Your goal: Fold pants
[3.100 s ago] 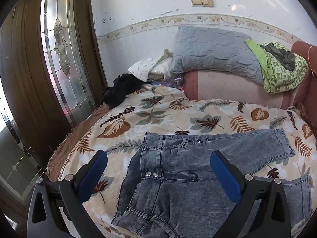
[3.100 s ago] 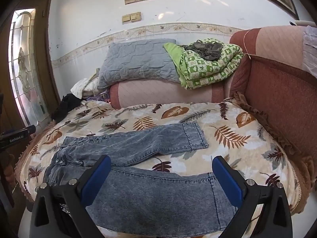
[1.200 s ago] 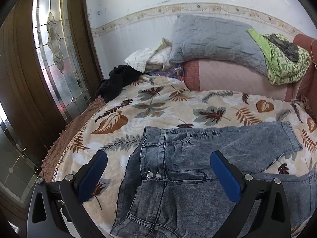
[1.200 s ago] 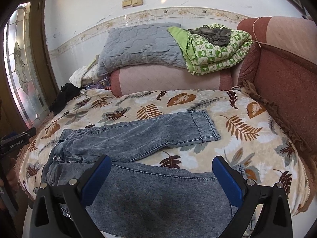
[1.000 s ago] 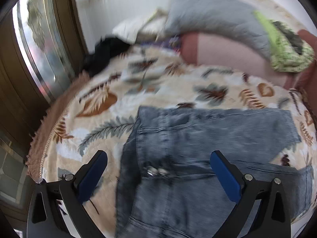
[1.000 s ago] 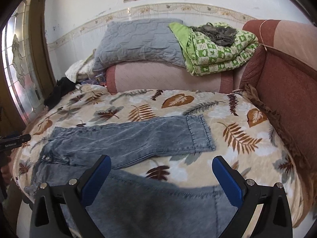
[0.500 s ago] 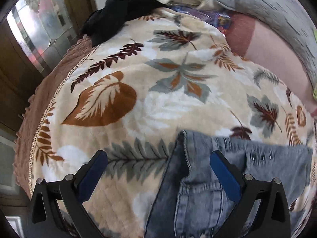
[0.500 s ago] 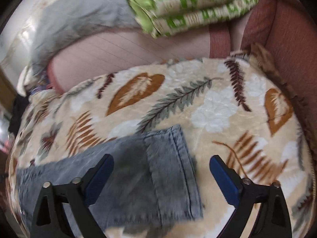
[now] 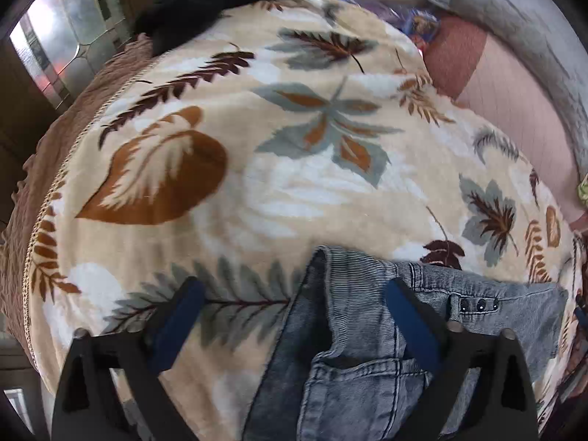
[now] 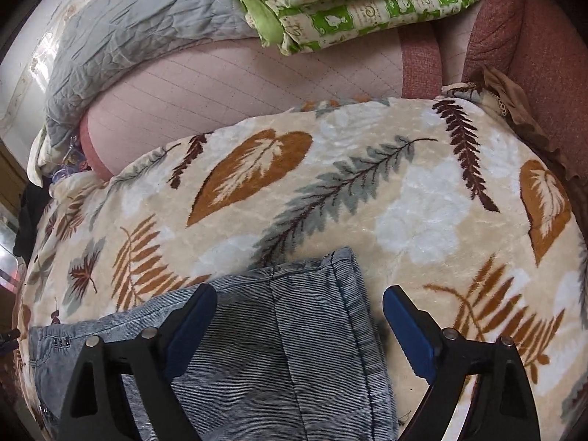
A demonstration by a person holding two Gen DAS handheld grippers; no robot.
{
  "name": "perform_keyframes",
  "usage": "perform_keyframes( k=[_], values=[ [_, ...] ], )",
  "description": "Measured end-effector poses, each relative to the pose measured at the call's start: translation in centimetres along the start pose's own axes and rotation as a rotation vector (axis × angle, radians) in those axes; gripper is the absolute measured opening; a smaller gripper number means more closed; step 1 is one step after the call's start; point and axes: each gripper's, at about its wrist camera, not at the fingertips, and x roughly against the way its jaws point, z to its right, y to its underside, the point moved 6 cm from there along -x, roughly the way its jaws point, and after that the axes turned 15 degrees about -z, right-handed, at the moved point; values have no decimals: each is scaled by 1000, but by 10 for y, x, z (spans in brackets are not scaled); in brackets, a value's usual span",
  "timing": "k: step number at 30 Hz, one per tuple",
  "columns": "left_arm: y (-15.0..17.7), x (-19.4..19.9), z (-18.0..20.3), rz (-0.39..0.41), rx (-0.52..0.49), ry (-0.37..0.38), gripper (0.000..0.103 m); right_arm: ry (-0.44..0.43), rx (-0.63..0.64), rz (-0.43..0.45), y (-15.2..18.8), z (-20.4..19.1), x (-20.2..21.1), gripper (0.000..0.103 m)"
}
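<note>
Grey-blue denim pants lie flat on a leaf-patterned blanket. In the left wrist view the waistband corner sits between the blue pads of my left gripper, which is open and close above it. In the right wrist view the hem of the far leg lies between the pads of my right gripper, also open and low over the cloth. Neither gripper holds the fabric.
The blanket covers a round bed with a brown fringed edge at left. Behind are a pink bolster, a grey pillow, a green folded quilt, black clothing and a red headboard.
Both grippers have dropped from a high view of the whole bed to just above the pants, the left at the waistband corner, the right at the far leg hem. Both stay open.
</note>
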Motion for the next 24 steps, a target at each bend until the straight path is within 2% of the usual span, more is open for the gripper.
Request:
perform_keyframes(
  k=[2,6,8,10,11,13,15,19,24],
  values=[
    [-4,-11,7,-38,-2,34,75,-8,2,0,-1,-1,2,94],
    [-12,-28,19,-103,30,127,54,-8,-8,26,-3,3,8,94],
    [-14,-34,26,-114,25,127,39,-19,-18,24,-5,7,9,94],
    [-16,-38,30,-111,21,109,30,-15,-21,24,-7,11,9,94],
    [-17,-39,29,-112,22,105,20,-19,-21,24,-7,12,9,94],
    [-19,-40,26,-109,29,114,7,-43,-24,19,-9,15,8,94],
    [-20,-42,25,-106,29,122,6,-70,-34,20,-11,19,7,91],
    [-23,-46,30,-87,1,77,5,-158,-74,0,-18,26,-1,77],
    [-24,-47,34,-74,-15,44,5,-137,-62,-28,-22,25,-19,76]
  ],
)
